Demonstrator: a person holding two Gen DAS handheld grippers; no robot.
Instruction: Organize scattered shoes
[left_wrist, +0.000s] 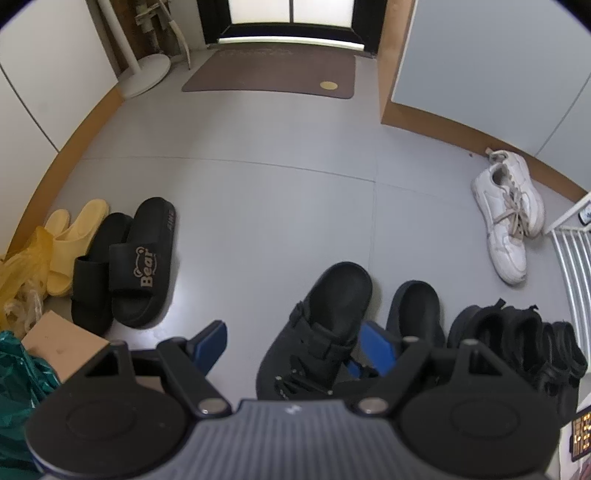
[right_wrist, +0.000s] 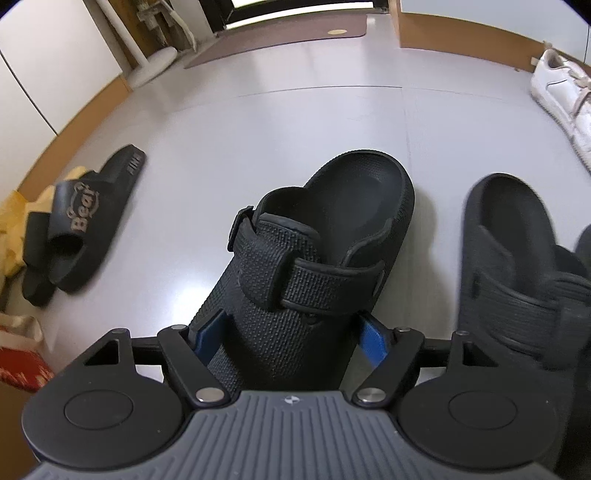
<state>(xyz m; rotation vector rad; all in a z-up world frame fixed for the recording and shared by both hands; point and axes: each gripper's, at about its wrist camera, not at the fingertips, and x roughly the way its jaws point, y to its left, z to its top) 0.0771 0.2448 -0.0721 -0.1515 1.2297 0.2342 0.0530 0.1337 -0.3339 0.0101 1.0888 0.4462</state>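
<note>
As the right gripper (right_wrist: 288, 332) clasped the black clog (right_wrist: 306, 266) by its toe, squaring it beside its mate (right_wrist: 517, 258) mattered; the left gripper (left_wrist: 291, 343) hung open.

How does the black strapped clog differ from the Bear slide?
The strapped clog has a closed textured upper and a buckled heel strap; the Bear slide has one smooth band with a printed logo. The clog sits alone mid-floor between the right gripper jaws; the slide lies by the wall, overlapping its mate beside yellow slides. Both are black, open at the heel and upright on the grey floor.
</note>
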